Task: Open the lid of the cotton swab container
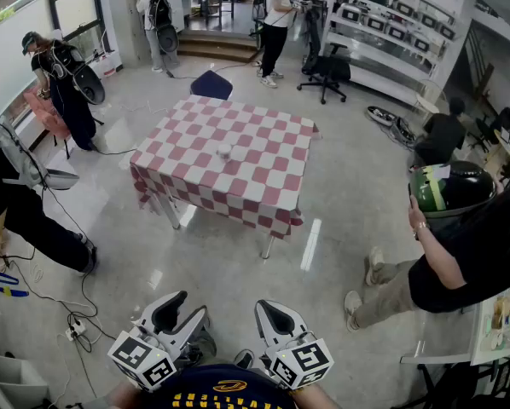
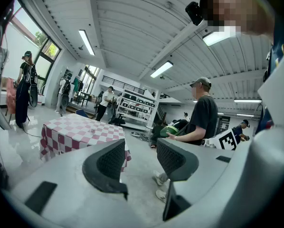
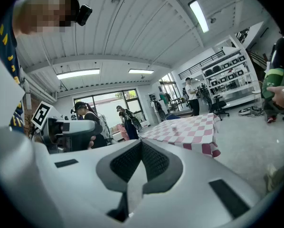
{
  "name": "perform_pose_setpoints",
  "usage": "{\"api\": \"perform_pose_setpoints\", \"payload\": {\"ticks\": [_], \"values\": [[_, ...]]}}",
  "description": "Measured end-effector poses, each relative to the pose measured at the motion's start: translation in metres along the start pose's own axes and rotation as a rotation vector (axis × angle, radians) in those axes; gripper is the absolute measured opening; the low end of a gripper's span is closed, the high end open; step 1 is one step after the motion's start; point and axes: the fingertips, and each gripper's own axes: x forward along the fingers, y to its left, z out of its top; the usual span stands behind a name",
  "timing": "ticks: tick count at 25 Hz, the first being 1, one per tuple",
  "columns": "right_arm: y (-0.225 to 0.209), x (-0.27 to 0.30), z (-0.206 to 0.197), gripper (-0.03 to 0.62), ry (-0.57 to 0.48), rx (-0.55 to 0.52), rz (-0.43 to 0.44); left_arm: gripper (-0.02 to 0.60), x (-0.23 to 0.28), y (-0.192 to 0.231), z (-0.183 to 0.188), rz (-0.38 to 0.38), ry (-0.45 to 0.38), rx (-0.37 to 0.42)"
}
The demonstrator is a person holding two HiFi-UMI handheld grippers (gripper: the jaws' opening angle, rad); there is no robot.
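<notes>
The cotton swab container (image 1: 224,151) stands near the middle of the checked table (image 1: 180,135). It is well apart from me, straight ahead across a stretch of bare floor. I hold both tongs low and close to my body. The container lies about on the line that runs out between them, so I judge neither one nearer.

My left tongs (image 1: 185,312) are open with nothing between the jaws. In the left gripper view the table sits off to the left of where they point. My right tongs (image 1: 272,313) are pressed fully together and empty. In the right gripper view the container (image 3: 174,126) shows to the right of their line.

The container looks upright, but it is too small from here for me to make out the lid or which way it opens. I have to walk up to the table before either tongs can reach it.
</notes>
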Motion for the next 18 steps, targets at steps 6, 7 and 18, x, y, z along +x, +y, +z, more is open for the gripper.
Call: {"api": "perform_pose_setpoints", "payload": {"ticks": [6, 7, 18], "values": [[-0.013, 0.038, -0.001, 0.011, 0.028, 0.017, -0.019, 0.215, 0.020, 0.036, 0.010, -0.015, 0.015, -0.010], [-0.015, 0.046, -0.003, 0.011, 0.036, 0.023, -0.024, 0.215, 0.023, 0.044, 0.011, -0.018, 0.018, -0.014], [-0.005, 0.155, 0.011, 0.011, 0.059, 0.025, -0.094, 0.215, 0.054, 0.149, 0.043, -0.084, 0.034, -0.031]]}}
